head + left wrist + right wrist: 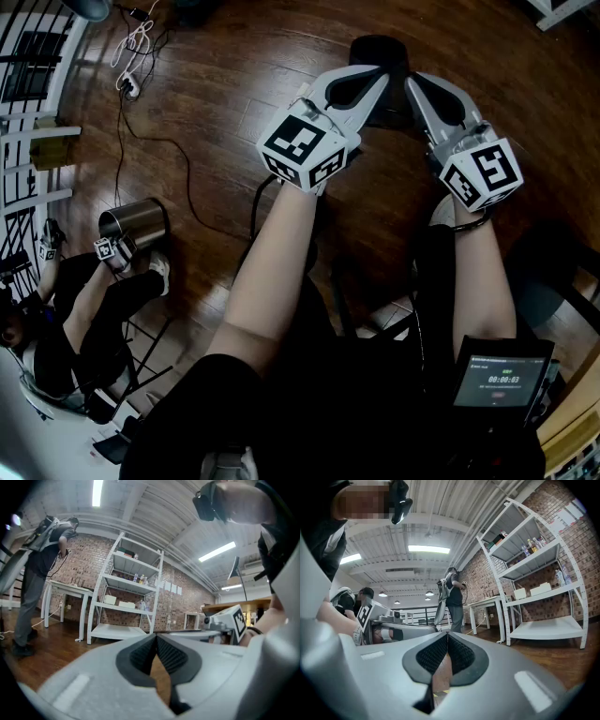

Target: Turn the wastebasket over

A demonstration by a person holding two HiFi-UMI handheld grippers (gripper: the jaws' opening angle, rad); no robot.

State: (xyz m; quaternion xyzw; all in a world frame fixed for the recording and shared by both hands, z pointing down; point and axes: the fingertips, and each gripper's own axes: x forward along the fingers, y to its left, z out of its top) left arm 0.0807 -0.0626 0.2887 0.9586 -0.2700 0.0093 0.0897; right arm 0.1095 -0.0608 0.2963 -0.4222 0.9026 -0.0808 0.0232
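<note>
In the head view a black round object [380,49], which may be the wastebasket, stands on the wooden floor just beyond both grippers; their jaws hide its near part. My left gripper [373,79] is held level above the floor, shut, with nothing between its pads. My right gripper [418,84] is beside it, also level, shut and empty. In the left gripper view the ribbed pads meet at the tip of the left gripper [156,637]. The right gripper view shows the right gripper [447,635] with its pads likewise pressed together. Neither gripper view shows the black object.
At the head view's lower left another person [66,319] sits by a shiny metal bin [139,221]. Cables [131,84] lie on the floor at the upper left. A white shelf unit [126,597], a table [65,590] and a standing person [37,573] line the brick wall.
</note>
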